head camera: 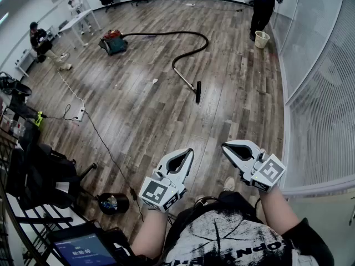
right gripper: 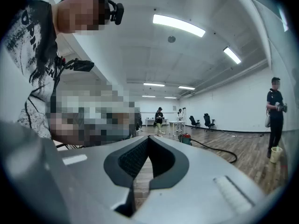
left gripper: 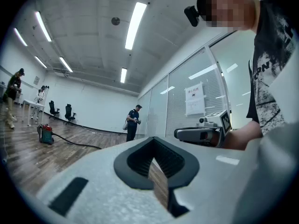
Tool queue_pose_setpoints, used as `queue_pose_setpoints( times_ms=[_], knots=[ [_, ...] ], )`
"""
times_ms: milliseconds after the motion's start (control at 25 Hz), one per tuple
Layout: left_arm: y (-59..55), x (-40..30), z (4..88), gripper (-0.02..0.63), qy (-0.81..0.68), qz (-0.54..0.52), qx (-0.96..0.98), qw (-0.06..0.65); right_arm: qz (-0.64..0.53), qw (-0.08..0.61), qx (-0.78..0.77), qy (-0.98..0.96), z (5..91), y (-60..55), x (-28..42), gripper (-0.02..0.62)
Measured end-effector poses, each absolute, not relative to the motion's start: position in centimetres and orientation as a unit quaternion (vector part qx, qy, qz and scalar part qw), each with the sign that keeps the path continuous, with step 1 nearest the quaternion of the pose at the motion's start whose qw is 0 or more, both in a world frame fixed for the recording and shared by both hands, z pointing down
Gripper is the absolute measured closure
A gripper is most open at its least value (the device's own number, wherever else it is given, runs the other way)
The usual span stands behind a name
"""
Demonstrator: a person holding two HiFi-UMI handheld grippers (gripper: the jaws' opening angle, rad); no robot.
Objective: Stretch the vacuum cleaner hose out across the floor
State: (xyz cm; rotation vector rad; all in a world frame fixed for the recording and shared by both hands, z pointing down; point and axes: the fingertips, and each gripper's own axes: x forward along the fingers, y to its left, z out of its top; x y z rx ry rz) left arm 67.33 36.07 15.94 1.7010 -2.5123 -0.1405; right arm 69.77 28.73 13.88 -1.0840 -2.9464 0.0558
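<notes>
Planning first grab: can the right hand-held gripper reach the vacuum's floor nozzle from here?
Probably not yet: right hand-held gripper, shut, sits by the torso; floor nozzle lies far off, only wood floor between.

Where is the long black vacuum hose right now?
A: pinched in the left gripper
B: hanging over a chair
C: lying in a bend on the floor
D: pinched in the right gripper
C: the hose lies in a curve on the wooden floor, running from the vacuum cleaner, far from the left gripper and the right gripper, which are both shut on nothing.
</notes>
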Motion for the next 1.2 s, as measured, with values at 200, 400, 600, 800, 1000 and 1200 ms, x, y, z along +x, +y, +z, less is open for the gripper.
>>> queue_pose_setpoints(
  times_ms=[200, 400, 600, 800, 1000, 1200],
  knots=[
    [35.7, 67.6, 15.7, 0.606, -0.823, -0.044, 0.564, 0.047, 0.006, 0.032, -0.337, -0.941, 14.1, 28.4, 69.6, 0.59],
    [35.7, 67.7, 15.7, 0.606, -0.823, -0.043, 0.565, 0.048, 0.014, 0.025, -0.341, -0.94, 13.8, 29.0, 69.5, 0.59],
    [35.5, 67.9, 15.8, 0.606, -0.82, -0.044, 0.568, 0.048, 0.02, 0.024, -0.34, -0.94, 13.8, 28.9, 69.3, 0.589],
    [35.5, 68.1, 16.0, 0.606, -0.819, -0.039, 0.571, 0.05, 0.027, 0.017, -0.343, -0.939, 13.9, 29.0, 69.4, 0.588],
    [35.3, 68.3, 15.7, 0.606, -0.819, -0.042, 0.571, 0.049, 0.017, -0.007, -0.346, -0.938, 13.6, 28.8, 69.6, 0.588],
    [35.9, 66.4, 15.5, 0.606, -0.819, -0.042, 0.569, 0.057, 0.033, 0.019, -0.35, -0.936, 14.3, 29.2, 67.8, 0.588]
  ],
)
